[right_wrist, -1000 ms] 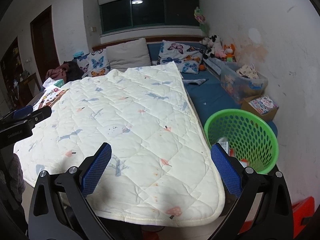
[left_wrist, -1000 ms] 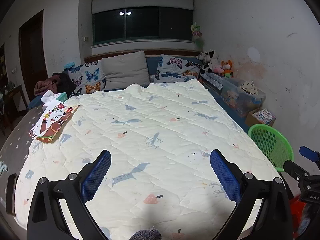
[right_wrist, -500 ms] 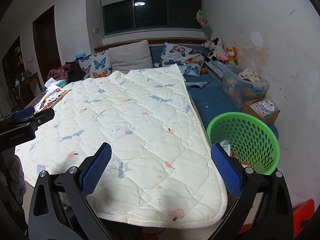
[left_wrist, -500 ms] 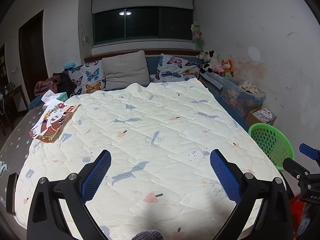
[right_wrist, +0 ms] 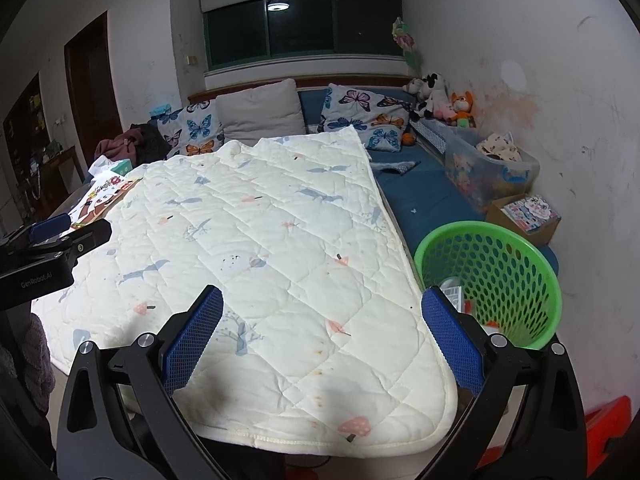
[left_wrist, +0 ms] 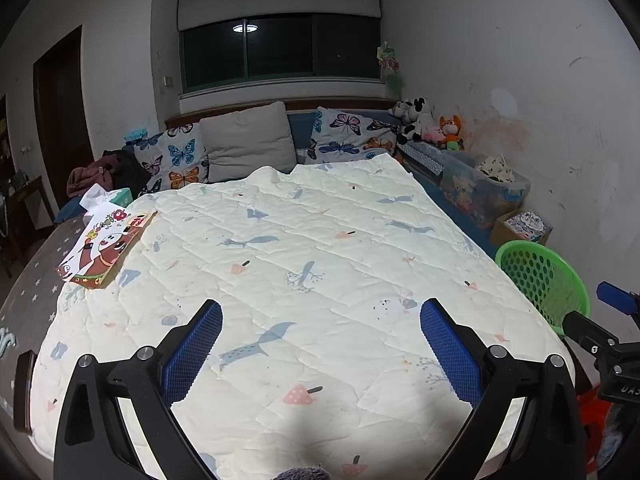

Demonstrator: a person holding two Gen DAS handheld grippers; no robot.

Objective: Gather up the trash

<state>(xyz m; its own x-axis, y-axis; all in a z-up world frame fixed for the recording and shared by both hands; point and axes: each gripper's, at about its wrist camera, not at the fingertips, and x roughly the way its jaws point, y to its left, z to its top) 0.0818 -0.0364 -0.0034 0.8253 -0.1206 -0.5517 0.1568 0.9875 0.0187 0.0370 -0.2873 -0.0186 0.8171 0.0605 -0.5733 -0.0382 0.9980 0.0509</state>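
Note:
A green perforated basket (right_wrist: 496,276) stands at the right of the bed, with a few scraps of trash (right_wrist: 454,298) lying in its bottom. In the left wrist view the same basket (left_wrist: 540,276) shows past the quilt's right edge. My left gripper (left_wrist: 320,320) hovers open over the near end of the cream quilt (left_wrist: 304,264), nothing between its blue pads. My right gripper (right_wrist: 322,312) is open too, above the quilt's near right corner, its right finger (right_wrist: 450,332) just in front of the basket. A flat printed box (left_wrist: 108,248) lies at the quilt's left edge.
Pillows (left_wrist: 248,148) line the head of the bed. Soft toys (right_wrist: 440,100), a clear storage bin (right_wrist: 488,168) and a cardboard box (right_wrist: 528,212) stand along the right wall. A tissue box (left_wrist: 120,197) and clothes (left_wrist: 108,170) sit at far left. Something red (right_wrist: 608,424) lies on the floor.
Both grippers have drifted a little; in the right wrist view the basket has slid slightly right and lower. Both stay open and empty.

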